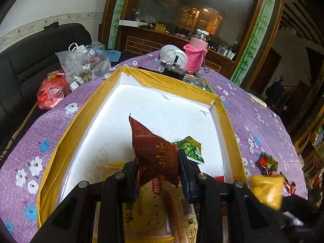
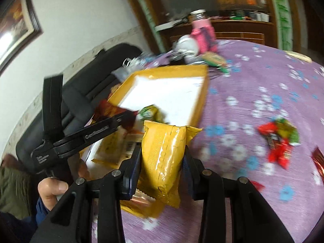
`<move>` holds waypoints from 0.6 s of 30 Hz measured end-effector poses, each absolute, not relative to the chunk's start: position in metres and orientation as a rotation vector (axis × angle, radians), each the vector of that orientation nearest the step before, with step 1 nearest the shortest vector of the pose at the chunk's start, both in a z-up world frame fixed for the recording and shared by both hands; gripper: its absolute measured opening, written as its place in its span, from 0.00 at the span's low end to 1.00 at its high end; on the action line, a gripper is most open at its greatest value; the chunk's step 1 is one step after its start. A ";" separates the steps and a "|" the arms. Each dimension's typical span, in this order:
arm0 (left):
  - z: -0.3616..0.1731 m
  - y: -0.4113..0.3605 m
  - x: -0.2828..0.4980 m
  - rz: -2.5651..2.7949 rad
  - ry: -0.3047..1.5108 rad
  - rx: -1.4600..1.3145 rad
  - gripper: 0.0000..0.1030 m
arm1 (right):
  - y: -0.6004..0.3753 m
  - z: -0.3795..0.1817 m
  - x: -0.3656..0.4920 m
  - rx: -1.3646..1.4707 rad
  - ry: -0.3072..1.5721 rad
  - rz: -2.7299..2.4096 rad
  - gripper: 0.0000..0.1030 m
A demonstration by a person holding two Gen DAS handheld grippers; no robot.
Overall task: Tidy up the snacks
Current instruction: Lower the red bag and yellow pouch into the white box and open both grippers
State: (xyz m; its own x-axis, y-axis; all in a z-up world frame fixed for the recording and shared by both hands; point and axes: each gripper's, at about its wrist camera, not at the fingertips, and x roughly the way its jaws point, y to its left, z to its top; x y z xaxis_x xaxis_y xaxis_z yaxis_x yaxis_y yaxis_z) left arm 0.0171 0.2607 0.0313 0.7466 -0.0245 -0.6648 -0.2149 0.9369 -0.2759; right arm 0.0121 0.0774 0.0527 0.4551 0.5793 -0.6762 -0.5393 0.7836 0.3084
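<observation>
My left gripper (image 1: 158, 162) is shut on a dark red snack packet (image 1: 154, 151) and holds it above the white foam box with yellow taped rim (image 1: 81, 125). A green packet (image 1: 190, 147) and a yellow cracker packet (image 1: 149, 208) lie in the box. My right gripper (image 2: 162, 158) is shut on a yellow snack packet (image 2: 162, 158), held over the box's near right corner (image 2: 198, 109). The left gripper (image 2: 113, 121) with its red packet shows at left in the right wrist view. Loose red and green snacks (image 2: 279, 139) lie on the purple cloth.
A purple flowered tablecloth (image 1: 253, 121) covers the round table. A pink knitted bottle (image 1: 195, 54), a white round object (image 1: 172, 53) and a small black device stand behind the box. Plastic bags (image 1: 81, 64) lie on a black sofa at left. More loose snacks (image 1: 267, 163) lie right of the box.
</observation>
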 end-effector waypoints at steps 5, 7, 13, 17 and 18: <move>0.032 0.264 0.017 0.100 0.719 -0.361 0.33 | 0.109 0.039 0.016 -0.007 0.870 0.677 0.37; 0.033 0.264 0.016 0.103 0.714 -0.358 0.33 | 0.109 0.037 0.016 -0.026 0.864 0.666 0.37; 0.037 0.263 0.012 0.112 0.687 -0.356 0.38 | 0.099 0.047 0.013 -0.049 0.833 0.670 0.54; 0.044 0.263 0.006 0.108 0.639 -0.362 0.58 | 0.087 0.065 0.004 -0.068 0.792 0.666 0.62; 0.046 0.263 0.004 0.107 0.621 -0.360 0.60 | 0.081 0.070 0.003 -0.068 0.776 0.654 0.64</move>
State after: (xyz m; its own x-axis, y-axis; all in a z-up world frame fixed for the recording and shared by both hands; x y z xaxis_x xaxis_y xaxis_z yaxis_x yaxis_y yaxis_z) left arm 0.0035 0.2633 0.0461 0.8100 -0.0087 -0.5863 -0.2052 0.9325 -0.2973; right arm 0.0035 0.0806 0.0700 0.5278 0.5227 -0.6695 -0.5712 0.8018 0.1757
